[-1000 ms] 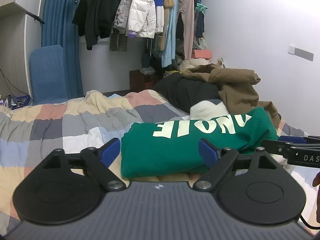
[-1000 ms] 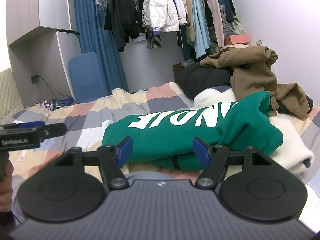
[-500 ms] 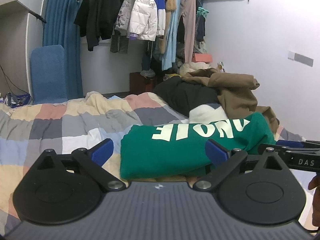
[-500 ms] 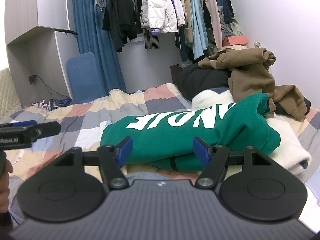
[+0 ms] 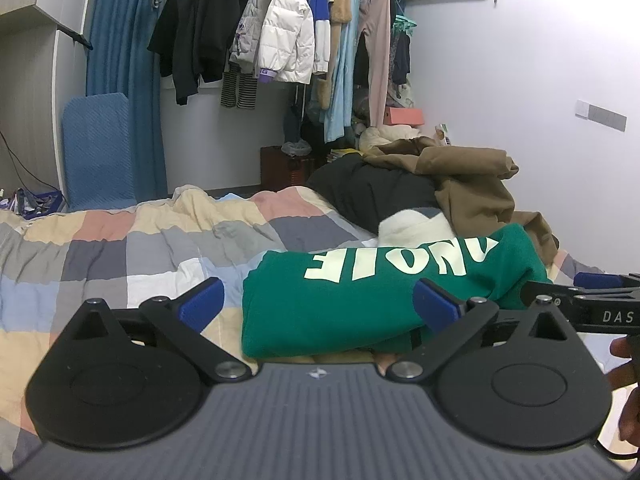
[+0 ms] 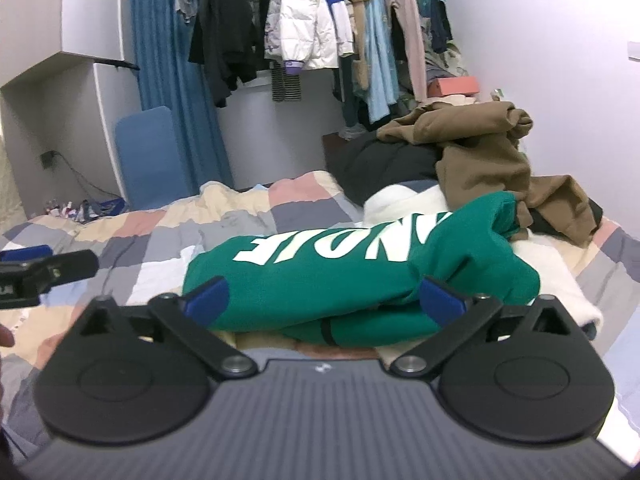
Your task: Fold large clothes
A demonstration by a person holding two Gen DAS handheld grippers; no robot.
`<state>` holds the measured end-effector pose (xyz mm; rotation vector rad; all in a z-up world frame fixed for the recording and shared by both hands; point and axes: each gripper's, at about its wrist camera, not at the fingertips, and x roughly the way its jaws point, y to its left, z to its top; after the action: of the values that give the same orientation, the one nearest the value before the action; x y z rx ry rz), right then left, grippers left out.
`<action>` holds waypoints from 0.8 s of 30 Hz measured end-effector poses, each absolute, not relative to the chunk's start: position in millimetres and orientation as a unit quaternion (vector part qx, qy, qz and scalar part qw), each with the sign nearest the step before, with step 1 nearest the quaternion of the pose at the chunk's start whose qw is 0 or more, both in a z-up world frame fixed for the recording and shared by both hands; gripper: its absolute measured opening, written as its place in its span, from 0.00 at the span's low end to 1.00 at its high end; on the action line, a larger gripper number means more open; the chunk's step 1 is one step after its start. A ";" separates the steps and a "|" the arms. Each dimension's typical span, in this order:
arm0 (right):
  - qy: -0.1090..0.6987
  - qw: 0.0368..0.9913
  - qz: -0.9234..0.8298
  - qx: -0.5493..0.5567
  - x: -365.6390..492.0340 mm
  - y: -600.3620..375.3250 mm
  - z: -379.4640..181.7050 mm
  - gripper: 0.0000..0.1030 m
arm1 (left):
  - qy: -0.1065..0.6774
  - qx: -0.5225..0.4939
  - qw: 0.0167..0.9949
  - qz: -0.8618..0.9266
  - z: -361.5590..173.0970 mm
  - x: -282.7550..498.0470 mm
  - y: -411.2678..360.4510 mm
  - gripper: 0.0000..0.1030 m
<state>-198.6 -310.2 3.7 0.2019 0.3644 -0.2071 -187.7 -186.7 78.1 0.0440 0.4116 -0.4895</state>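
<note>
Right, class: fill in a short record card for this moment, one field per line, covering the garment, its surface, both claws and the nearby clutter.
Garment: green sweatshirt, folded into a bundle, pale lettering facing up
Surface: checked quilt on a bed
Left claw: open, holding nothing, just short of the sweatshirt
Right claw: open, holding nothing, facing the sweatshirt's near edge
Behind the garment: brown garment heaped on a black garment; white garment beside it
Background: clothes on a rail, blue curtain

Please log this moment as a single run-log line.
stage: green sweatshirt folded on bed | left gripper: open, empty | right gripper: open, empty | brown garment: unfolded
</note>
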 end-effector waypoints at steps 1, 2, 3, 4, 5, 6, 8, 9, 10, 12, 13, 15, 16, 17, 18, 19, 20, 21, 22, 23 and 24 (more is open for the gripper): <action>0.182 0.973 -0.104 0.101 -198.9 -310.9 3.7 1.00 | 0.203 0.022 0.949 -0.240 78.0 -187.8 -186.8 0.99; 0.183 0.972 -0.104 0.101 -197.5 -311.9 4.0 1.00 | 0.202 0.021 0.949 -0.240 78.0 -188.1 -187.1 0.99; 0.183 0.972 -0.104 0.100 -197.7 -311.7 4.0 1.00 | 0.202 0.020 0.949 -0.240 78.0 -187.7 -186.5 0.99; 0.183 0.972 -0.104 0.099 -198.1 -311.5 4.0 1.00 | 0.202 0.020 0.949 -0.239 77.8 -187.8 -187.4 0.99; 0.184 0.972 -0.104 0.099 -197.9 -311.1 4.1 1.00 | 0.202 0.021 0.949 -0.240 78.0 -188.0 -186.4 0.99; 0.184 0.972 -0.103 0.100 -197.9 -310.8 4.1 1.00 | 0.202 0.021 0.949 -0.240 77.9 -188.2 -186.6 0.99; 0.185 0.972 -0.104 0.099 -198.8 -309.2 4.4 1.00 | 0.203 0.023 0.950 -0.238 78.1 -190.2 -187.0 1.00; 0.185 0.972 -0.104 0.098 -198.7 -309.2 4.6 1.00 | 0.203 0.023 0.950 -0.238 78.4 -191.0 -186.8 1.00; 0.184 0.973 -0.104 0.096 -199.2 -308.9 4.8 1.00 | 0.203 0.022 0.950 -0.237 78.3 -191.4 -186.5 1.00; 0.185 0.972 -0.105 0.097 -199.6 -307.8 5.1 1.00 | 0.203 0.019 0.950 -0.235 78.7 -193.1 -185.0 1.00; 0.185 0.972 -0.105 0.097 -199.7 -307.8 5.1 1.00 | 0.204 0.018 0.950 -0.234 79.0 -193.8 -184.5 1.00; 0.185 0.972 -0.104 0.098 -200.0 -307.7 5.0 1.00 | 0.205 0.017 0.950 -0.234 79.1 -195.3 -183.6 1.00; 0.185 0.972 -0.104 0.097 -199.8 -307.6 4.9 1.00 | 0.204 0.016 0.950 -0.234 79.2 -195.4 -183.5 1.00; 0.186 0.972 -0.104 0.097 -200.1 -307.5 5.0 1.00 | 0.204 0.016 0.950 -0.235 79.4 -195.0 -183.3 1.00; 0.186 0.972 -0.103 0.097 -200.5 -306.9 4.8 1.00 | 0.204 0.016 0.950 -0.237 79.8 -195.5 -183.5 1.00; 0.186 0.972 -0.103 0.097 -200.5 -306.7 4.7 1.00 | 0.204 0.017 0.949 -0.238 79.8 -195.9 -184.0 1.00; 0.188 0.972 -0.102 0.096 -200.3 -306.1 4.4 1.00 | 0.204 0.018 0.949 -0.239 79.6 -196.0 -184.7 1.00; 0.188 0.972 -0.102 0.096 -200.5 -305.8 4.5 1.00 | 0.204 0.020 0.949 -0.238 79.1 -195.9 -184.8 1.00; 0.188 0.972 -0.101 0.097 -200.6 -305.4 4.7 1.00 | 0.204 0.022 0.950 -0.236 78.9 -196.5 -185.4 1.00; 0.188 0.972 -0.102 0.097 -200.3 -305.5 4.7 1.00 | 0.204 0.023 0.950 -0.235 78.6 -197.2 -186.0 1.00; 0.188 0.972 -0.102 0.097 -200.6 -304.6 4.7 1.00 | 0.204 0.022 0.950 -0.236 78.6 -197.1 -185.8 1.00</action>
<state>-200.6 -304.6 4.7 0.1949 0.3798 -0.2053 -197.1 -185.8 78.6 0.0448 0.4149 -0.4793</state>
